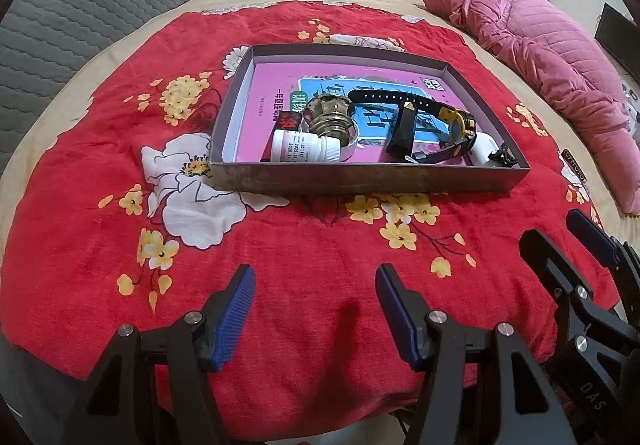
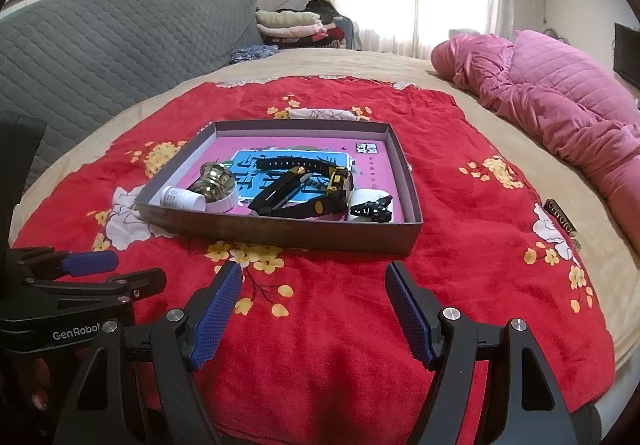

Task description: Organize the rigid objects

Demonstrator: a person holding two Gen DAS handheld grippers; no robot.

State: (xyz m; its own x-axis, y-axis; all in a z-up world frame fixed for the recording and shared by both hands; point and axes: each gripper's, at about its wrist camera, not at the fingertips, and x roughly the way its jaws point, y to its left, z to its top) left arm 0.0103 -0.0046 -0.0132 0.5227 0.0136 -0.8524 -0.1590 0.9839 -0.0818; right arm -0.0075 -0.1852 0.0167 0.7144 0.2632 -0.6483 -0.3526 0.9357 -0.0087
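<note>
A shallow grey box [image 1: 360, 177] [image 2: 280, 231] sits on the red flowered blanket, lined with a pink and blue book [image 1: 276, 81] [image 2: 224, 153]. Inside lie a white pill bottle [image 1: 300, 148] [image 2: 182, 199], a brass ornament [image 1: 330, 117] [image 2: 216, 179], a black and yellow watch [image 1: 456, 121] [image 2: 340, 181], a black bar [image 1: 404, 131] [image 2: 280, 191] and a black clip [image 2: 372, 209]. My left gripper [image 1: 316, 311] hovers open over the blanket in front of the box, holding nothing. My right gripper [image 2: 314, 311] is open and empty beside it.
The red blanket [image 1: 280, 245] covers a beige bed. A pink quilt [image 1: 540, 57] [image 2: 560, 109] is bunched at the right. A grey quilted headboard [image 2: 100, 45] rises at the left, with folded clothes [image 2: 296, 27] behind. A dark screen [image 2: 626, 53] stands at the far right.
</note>
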